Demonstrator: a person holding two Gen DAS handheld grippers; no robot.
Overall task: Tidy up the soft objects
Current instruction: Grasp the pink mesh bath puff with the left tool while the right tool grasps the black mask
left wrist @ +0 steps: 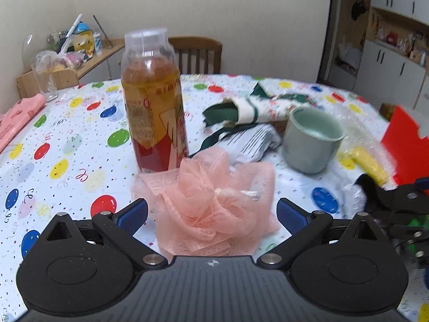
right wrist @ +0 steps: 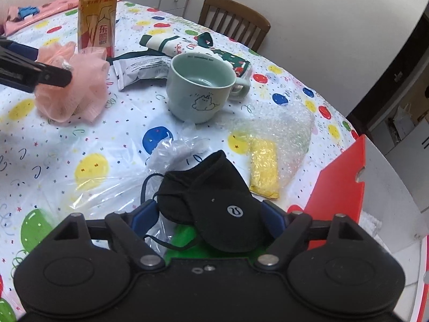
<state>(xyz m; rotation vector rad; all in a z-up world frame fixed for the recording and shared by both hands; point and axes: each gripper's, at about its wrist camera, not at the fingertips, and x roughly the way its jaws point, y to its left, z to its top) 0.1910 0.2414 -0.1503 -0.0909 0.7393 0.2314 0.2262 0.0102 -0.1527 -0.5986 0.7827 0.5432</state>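
Note:
A pink mesh bath pouf (left wrist: 211,204) lies on the balloon-print tablecloth (left wrist: 67,139), just in front of a drink bottle (left wrist: 152,102). My left gripper (left wrist: 213,214) is open, with one blue pad on each side of the pouf. A black face mask (right wrist: 214,204) rests on a clear plastic bag (right wrist: 107,182) near the table edge. My right gripper (right wrist: 209,214) straddles the mask, its blue pads close beside the cloth without visibly squeezing it. In the right wrist view the pouf (right wrist: 77,86) shows at far left.
A pale green mug (right wrist: 198,88) stands mid-table. Behind it lie a green-and-white sock (right wrist: 166,43) and a white packet (right wrist: 139,67). A yellow sponge (right wrist: 264,171) sits on bubble wrap beside a red box (right wrist: 340,187). A pink cloth (left wrist: 16,120) lies at left, with a wooden chair (left wrist: 198,53) behind the table.

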